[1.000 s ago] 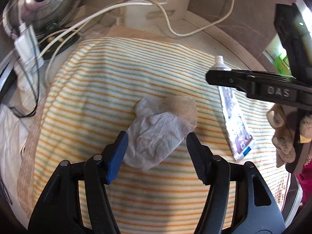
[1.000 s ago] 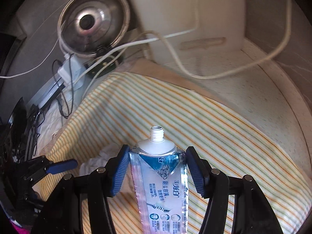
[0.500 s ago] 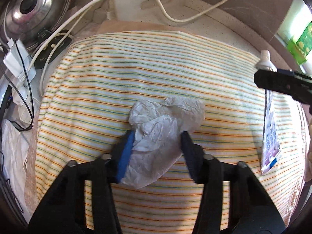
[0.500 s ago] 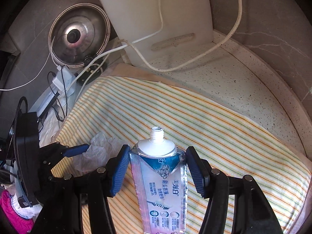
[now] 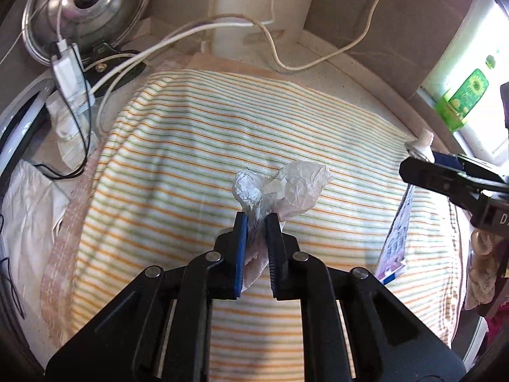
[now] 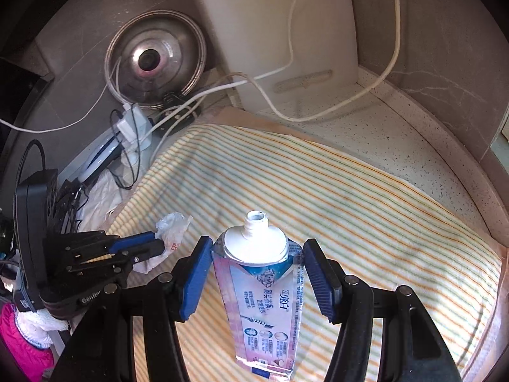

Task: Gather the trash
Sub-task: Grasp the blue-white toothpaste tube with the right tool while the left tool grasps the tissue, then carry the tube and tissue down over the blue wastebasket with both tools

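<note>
Left gripper (image 5: 257, 219): jaws clamped on crumpled wrapper (image 5: 283, 187), wrapper bunched between pads, raised over striped cloth (image 5: 191, 165) on table (image 6: 397, 133). Right gripper (image 6: 256, 254): jaws astride toothpaste tube (image 6: 264, 289), uncapped nozzle forward; gaps show both sides at shoulder, so grip not certain. Pot lid (image 5: 86, 9) and cables (image 5: 178, 35) behind cloth.
</note>
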